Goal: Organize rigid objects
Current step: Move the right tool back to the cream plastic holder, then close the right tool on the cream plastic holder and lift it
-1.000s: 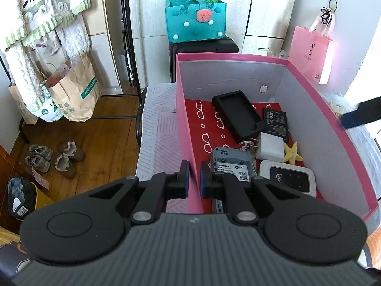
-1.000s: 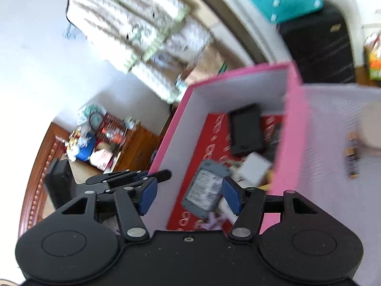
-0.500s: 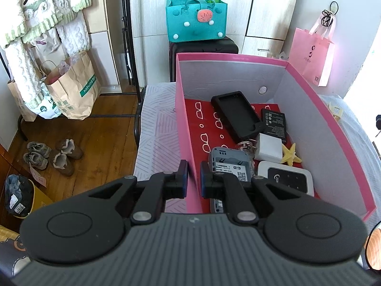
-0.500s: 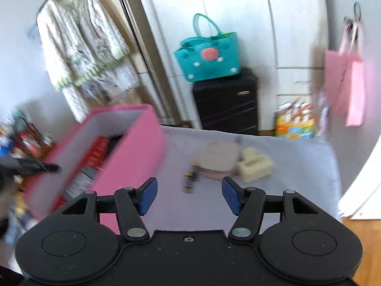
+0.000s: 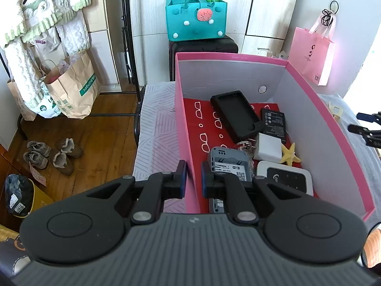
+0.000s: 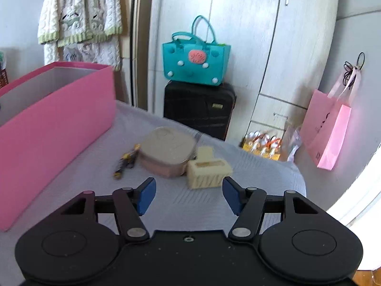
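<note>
Left claw (image 5: 192, 178) nearly closed, clamped on the near side wall of the one pink box (image 5: 182, 128), one finger outside and one inside. Right claw (image 6: 188, 196) standing wide and empty above the grey-covered bed (image 6: 166, 205), pointing past the box's outer side.

Inside the box, on its red lining: one long black case (image 5: 235, 115) toward the far wall; one white-and-black router (image 5: 285, 178) at the near end; one grey router (image 5: 229, 164) just by the clamped wall; one black battery (image 5: 273, 121); one white charger block (image 5: 268, 147); one yellow starfish (image 5: 289, 153).

Outside the box, on the bed: one round pink tin (image 6: 167, 151), one cream block (image 6: 208, 171) touching it, one dark stick-shaped thing (image 6: 125, 160), blurred.
</note>
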Motion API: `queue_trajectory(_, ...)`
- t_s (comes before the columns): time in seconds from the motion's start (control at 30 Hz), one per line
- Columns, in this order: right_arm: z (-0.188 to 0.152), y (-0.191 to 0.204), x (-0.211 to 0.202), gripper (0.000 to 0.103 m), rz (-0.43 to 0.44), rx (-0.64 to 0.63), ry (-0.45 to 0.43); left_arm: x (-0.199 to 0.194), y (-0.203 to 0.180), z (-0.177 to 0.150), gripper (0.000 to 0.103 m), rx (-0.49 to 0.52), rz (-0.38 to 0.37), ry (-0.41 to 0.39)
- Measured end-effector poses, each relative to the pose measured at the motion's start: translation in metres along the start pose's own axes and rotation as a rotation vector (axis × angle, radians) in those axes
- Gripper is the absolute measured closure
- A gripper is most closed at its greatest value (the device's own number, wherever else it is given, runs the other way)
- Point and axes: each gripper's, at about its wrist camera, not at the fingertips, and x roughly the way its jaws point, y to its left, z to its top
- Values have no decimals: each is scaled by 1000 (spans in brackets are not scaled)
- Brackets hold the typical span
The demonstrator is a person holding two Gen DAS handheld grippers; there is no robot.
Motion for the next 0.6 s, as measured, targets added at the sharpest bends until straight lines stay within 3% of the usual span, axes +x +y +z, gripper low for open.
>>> queue_trajectory(0.23, -2, -19, 39, 36, 49, -5, 5, 1, 0, 0, 93, 1, 2, 3)
queue_trajectory(0.37, -4, -22, 53, 35, 7, -56, -10, 1, -1, 1, 93, 1, 3, 9)
queue_trajectory(0.6, -8, -40, 59, 34, 73, 50, -27, 2, -3, 2, 93, 7, 11, 18)
